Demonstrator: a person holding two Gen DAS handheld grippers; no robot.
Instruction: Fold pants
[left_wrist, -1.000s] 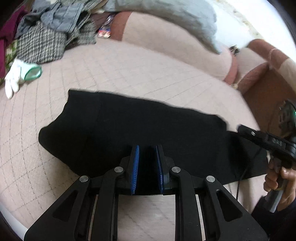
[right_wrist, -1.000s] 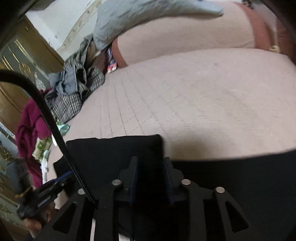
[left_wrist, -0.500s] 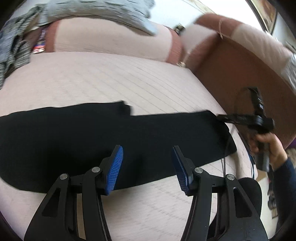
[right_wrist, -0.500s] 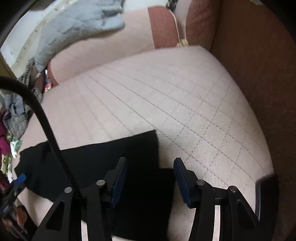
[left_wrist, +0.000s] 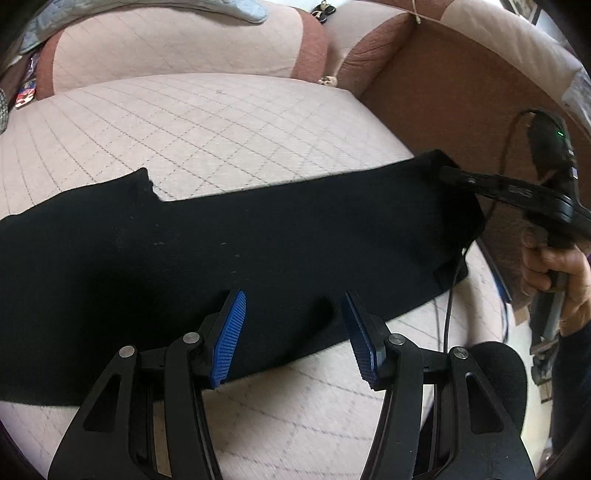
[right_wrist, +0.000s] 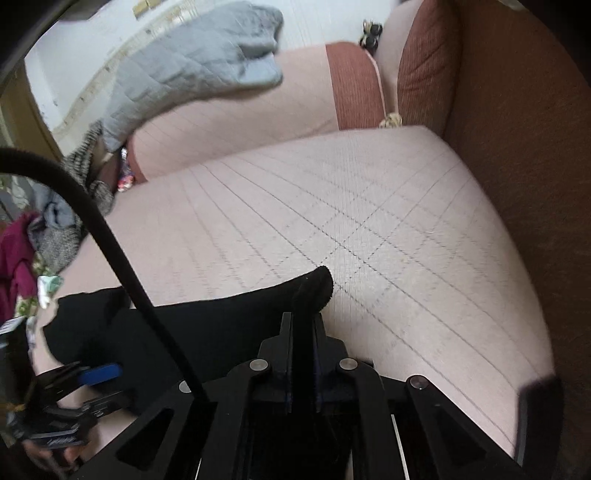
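With the right gripper (right_wrist: 303, 328) just closed on only the pants' (left_wrist: 258, 251) far corner and the left gripper (left_wrist: 293, 332) hanging apart above them, that thin pinch could slip when pulled.

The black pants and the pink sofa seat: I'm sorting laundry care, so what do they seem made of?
Black pants: matte, soft, probably knit or fleece; specks of lint cling and nothing shines. Sofa seat: pale pink woven upholstery, apparently quilted, with stitched diamond lines.
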